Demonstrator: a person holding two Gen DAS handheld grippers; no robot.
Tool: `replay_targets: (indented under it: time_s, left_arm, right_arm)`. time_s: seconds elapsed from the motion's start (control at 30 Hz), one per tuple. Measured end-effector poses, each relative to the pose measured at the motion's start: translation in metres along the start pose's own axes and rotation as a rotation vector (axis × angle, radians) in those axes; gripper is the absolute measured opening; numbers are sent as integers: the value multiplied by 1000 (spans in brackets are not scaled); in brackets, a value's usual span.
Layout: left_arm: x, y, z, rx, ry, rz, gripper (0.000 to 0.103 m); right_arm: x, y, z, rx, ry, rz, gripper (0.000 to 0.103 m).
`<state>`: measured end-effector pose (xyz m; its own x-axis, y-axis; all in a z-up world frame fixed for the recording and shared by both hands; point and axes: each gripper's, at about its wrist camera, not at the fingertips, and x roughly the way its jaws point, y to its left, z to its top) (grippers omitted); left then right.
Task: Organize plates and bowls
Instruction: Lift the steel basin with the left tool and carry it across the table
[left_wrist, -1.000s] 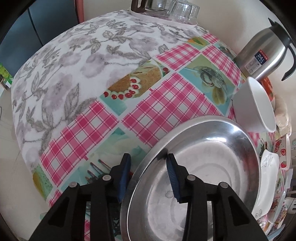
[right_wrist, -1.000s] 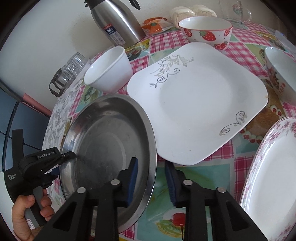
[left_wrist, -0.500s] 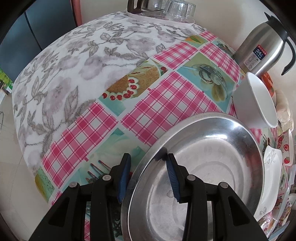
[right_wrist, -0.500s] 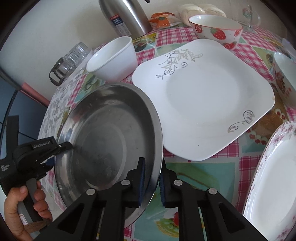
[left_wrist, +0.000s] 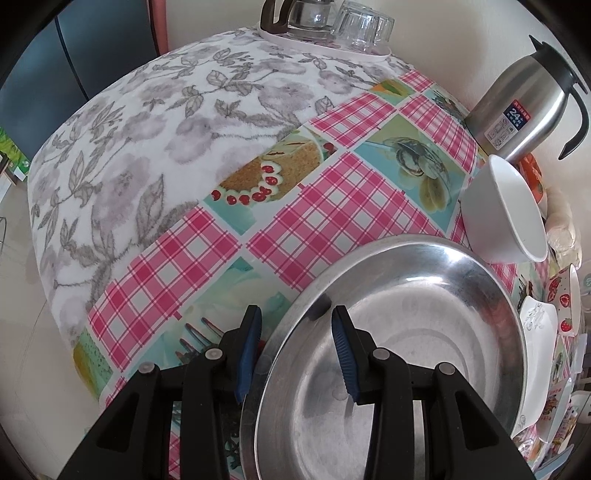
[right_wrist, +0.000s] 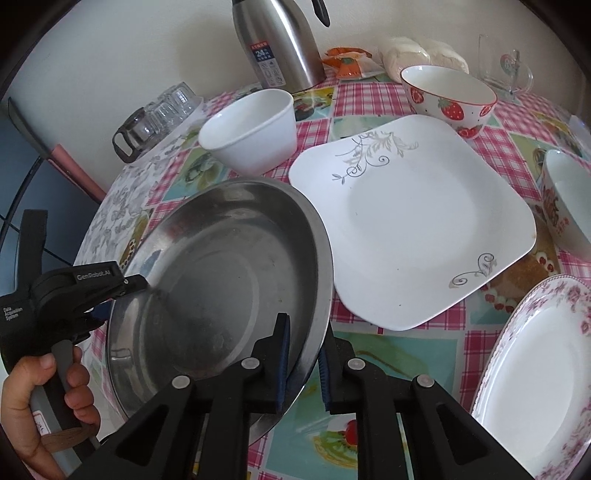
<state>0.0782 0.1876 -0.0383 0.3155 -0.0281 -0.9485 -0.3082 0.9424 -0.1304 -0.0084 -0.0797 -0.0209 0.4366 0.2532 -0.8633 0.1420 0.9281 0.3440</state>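
A round steel plate (left_wrist: 406, 354) (right_wrist: 221, 295) is tilted, lifted off the tablecloth on the right gripper's side. My right gripper (right_wrist: 303, 354) is shut on its right rim. My left gripper (left_wrist: 295, 347) is open and straddles its left rim, one finger inside and one outside; it also shows in the right wrist view (right_wrist: 122, 291). A white square plate (right_wrist: 413, 218) lies to the right of the steel plate. A plain white bowl (right_wrist: 251, 129) (left_wrist: 506, 214) stands behind it.
A strawberry bowl (right_wrist: 450, 92), a second patterned bowl (right_wrist: 565, 206) and a pink-flowered plate (right_wrist: 535, 376) lie on the right. A steel thermos (right_wrist: 280, 40) (left_wrist: 517, 107), a tray of glasses (left_wrist: 332, 26) and food packets stand at the back by the wall.
My right gripper closed on the steel plate's right rim and raised that side. The left gripper stayed open across the left rim.
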Motion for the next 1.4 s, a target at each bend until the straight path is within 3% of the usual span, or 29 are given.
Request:
replay_targets:
  time_s: [0.47, 0.83, 1.4]
  left_arm:
    - [-25, 1, -6, -3, -59, -12, 41]
    - [-74, -20, -5, 54, -230, -100, 41]
    - [-92, -84, -30, 155, -215, -271, 41]
  right_arm:
    - [-21, 3, 2, -36, -54, 23, 17]
    - [-50, 2, 8, -53, -135, 24, 18]
    - [-92, -56, 22, 36, -226, -30, 21]
